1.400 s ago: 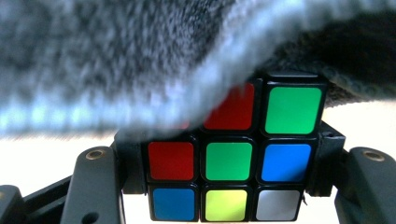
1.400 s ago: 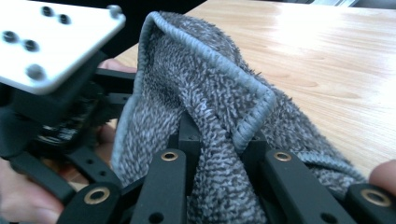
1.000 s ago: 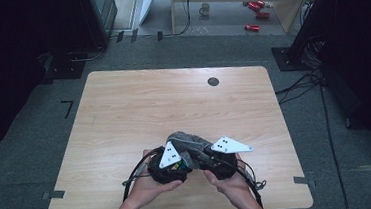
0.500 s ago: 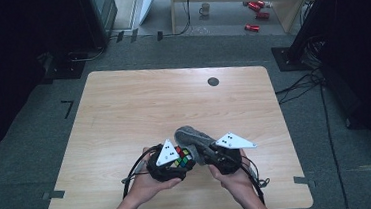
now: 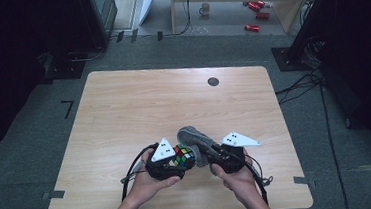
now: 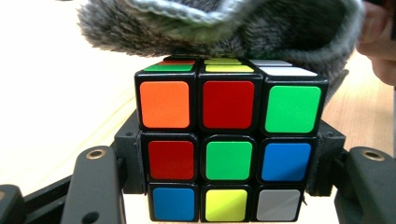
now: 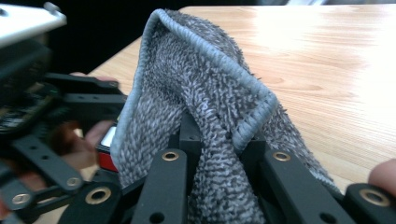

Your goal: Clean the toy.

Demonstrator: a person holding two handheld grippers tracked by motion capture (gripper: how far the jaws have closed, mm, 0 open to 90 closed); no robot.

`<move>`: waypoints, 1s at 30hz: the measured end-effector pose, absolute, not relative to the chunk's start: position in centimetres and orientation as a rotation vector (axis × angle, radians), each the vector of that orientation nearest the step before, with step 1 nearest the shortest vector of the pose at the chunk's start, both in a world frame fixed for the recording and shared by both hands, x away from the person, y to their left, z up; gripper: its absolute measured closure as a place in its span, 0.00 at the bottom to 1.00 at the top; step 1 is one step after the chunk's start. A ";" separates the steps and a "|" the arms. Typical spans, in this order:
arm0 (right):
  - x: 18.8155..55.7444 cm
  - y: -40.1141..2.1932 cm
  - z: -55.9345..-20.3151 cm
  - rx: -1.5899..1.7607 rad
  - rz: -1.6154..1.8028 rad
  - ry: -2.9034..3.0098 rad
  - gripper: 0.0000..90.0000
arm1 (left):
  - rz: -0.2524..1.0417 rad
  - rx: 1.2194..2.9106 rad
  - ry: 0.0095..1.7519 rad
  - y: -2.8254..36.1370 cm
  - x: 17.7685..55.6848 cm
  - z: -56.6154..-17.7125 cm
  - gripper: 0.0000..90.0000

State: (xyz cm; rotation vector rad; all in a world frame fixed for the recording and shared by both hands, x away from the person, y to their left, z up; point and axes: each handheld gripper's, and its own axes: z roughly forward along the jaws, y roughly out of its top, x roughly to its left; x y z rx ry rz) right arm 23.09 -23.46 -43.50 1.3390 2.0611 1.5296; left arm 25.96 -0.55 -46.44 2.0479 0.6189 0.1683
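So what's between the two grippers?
The cube, held in the left gripper, and the grey cloth, held in the right gripper, seen from above.

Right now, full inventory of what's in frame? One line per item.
puzzle cube: 1, multicoloured stickers on black, clamped in the left gripper near the table's front edge
cloth: 1, grey, fuzzy, pinched in the right gripper, draped over the cube's top
table: 1, light wood, round dark hole near the far edge
mug: 1, pale, on the floor beyond the table
cans: about 3, red, on the floor at the far right
left gripper: 1, black, grey plate on top, fingers on the cube's sides
right gripper: 1, black, grey plate, shut on the cloth
hands: 2, at the bottom edge
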 end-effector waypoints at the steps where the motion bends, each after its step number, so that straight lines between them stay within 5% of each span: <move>1: 23.0 -23.4 -43.3 1.313 1.542 2.067 0.86 | 0.170 2.046 0.616 -0.6 26.1 -46.6 0.39; 18: 24.6 -23.0 -46.8 1.407 1.510 2.155 0.87 | 0.020 1.902 0.625 0.9 28.1 -45.7 0.39; 30: 23.8 -24.1 -45.1 1.351 1.680 2.129 0.89 | 0.052 1.867 0.576 1.0 26.6 -43.3 0.39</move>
